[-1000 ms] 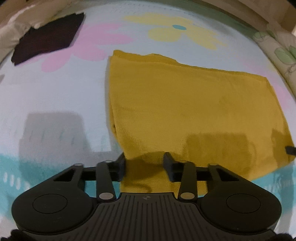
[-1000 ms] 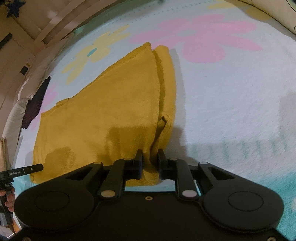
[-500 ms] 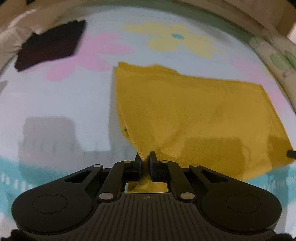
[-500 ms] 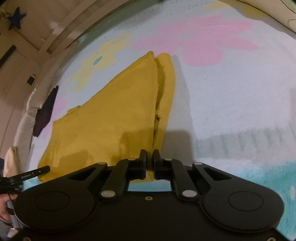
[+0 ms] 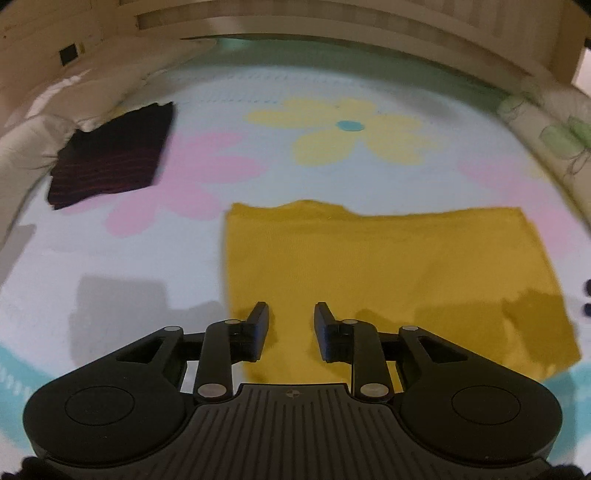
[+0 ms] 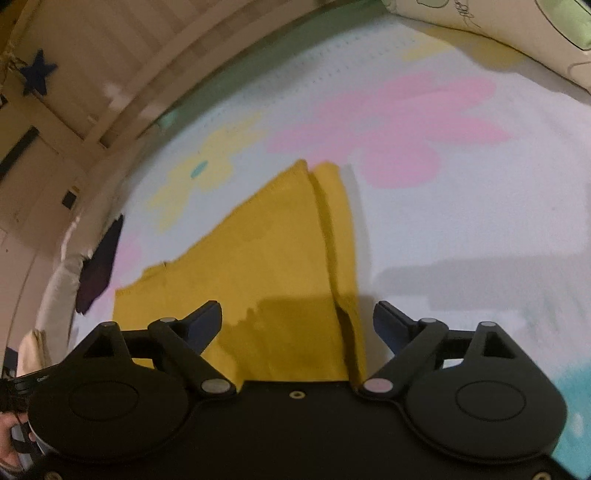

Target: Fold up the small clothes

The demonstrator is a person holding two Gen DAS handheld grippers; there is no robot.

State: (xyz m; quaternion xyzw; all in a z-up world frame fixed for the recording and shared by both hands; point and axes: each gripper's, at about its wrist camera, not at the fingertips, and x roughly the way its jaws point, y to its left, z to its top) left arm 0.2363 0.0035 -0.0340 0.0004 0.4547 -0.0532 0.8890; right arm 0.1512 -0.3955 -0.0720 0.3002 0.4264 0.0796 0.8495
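Note:
A mustard-yellow garment (image 5: 388,266) lies folded flat on the flowered mat; it also shows in the right wrist view (image 6: 266,273). My left gripper (image 5: 291,319) is open and empty above the garment's near left corner. My right gripper (image 6: 297,319) is wide open and empty above the garment's near right part, where a narrow folded strip (image 6: 340,236) runs along the right edge.
A dark striped folded garment (image 5: 110,151) lies at the far left of the mat (image 5: 110,277), also seen in the right wrist view (image 6: 99,269). A floral cushion (image 5: 546,136) borders the right side. Wooden slats (image 5: 332,22) stand behind.
Both grippers were shut on the yellow garment's near corners half a second ago. Now both have let go, opened and lifted back, and the garment lies flat.

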